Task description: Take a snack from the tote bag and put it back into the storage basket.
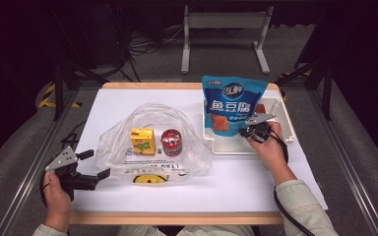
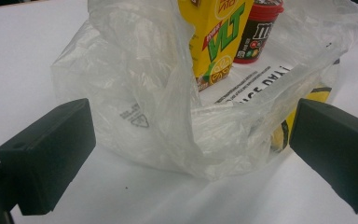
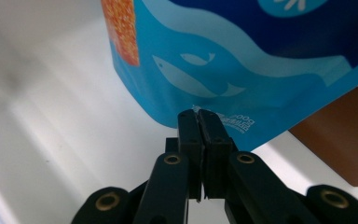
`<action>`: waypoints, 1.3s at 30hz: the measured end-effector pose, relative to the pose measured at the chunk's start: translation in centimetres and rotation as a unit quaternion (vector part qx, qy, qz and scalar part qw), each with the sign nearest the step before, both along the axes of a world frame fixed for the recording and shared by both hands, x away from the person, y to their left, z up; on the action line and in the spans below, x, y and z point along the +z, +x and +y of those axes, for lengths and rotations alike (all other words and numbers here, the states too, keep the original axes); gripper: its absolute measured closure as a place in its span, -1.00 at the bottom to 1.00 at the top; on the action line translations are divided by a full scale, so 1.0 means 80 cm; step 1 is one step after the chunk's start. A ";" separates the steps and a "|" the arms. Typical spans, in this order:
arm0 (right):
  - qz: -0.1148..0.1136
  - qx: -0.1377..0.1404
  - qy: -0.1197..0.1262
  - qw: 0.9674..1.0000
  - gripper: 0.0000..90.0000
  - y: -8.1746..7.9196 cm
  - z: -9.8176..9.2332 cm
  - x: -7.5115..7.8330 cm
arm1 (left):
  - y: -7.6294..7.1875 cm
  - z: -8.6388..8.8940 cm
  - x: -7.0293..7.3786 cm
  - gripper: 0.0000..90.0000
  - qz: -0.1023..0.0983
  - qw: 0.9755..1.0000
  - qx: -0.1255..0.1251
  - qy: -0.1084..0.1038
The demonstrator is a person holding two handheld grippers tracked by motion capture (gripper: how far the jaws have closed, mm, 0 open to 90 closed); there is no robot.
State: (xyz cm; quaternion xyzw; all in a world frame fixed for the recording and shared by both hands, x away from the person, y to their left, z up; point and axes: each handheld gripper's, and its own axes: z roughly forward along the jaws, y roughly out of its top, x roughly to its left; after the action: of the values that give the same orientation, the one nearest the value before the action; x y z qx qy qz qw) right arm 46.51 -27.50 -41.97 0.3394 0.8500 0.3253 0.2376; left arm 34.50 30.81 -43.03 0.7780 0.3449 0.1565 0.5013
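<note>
- right gripper (image 3: pixel 199 114) pinches the glossy blue pouch (image 1: pixel 233 105) by its thin bottom edge, over the white plastic bin (image 1: pixel 286 123);
- left gripper (image 2: pixel 191 154) gapes wide before the crinkled clear bag (image 2: pixel 135 88).

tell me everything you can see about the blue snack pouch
The blue snack pouch is a glossy, plastic-looking stand-up bag with white wave and fish graphics, large white characters and an orange picture panel. It looks sealed and full. It stands roughly upright over the white tray at the table's far right, taller than the tray's walls, with a brown item behind it. The right gripper is shut on its bottom edge, jaws pinching the thin seam. Whether its base rests on the tray floor is unclear.
</note>
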 end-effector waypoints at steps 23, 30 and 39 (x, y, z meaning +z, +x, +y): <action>-0.019 0.057 0.092 0.994 0.49 -0.040 0.007 0.067 | 0.000 0.000 0.000 -0.99 0.002 1.000 -0.001 0.000; -0.016 0.081 0.123 0.989 0.29 -0.045 0.021 0.082 | -0.001 0.000 0.001 -0.99 0.000 1.000 0.000 0.000; -0.010 0.117 0.148 0.982 0.15 -0.050 0.046 0.102 | 0.000 0.000 0.000 -0.99 -0.001 1.000 -0.001 0.001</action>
State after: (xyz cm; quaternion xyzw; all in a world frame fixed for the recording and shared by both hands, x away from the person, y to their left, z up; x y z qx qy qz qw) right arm 42.53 -23.86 -33.83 0.2654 0.8241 0.4765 0.1533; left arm 34.47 30.85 -43.00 0.7786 0.3437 0.1571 0.5010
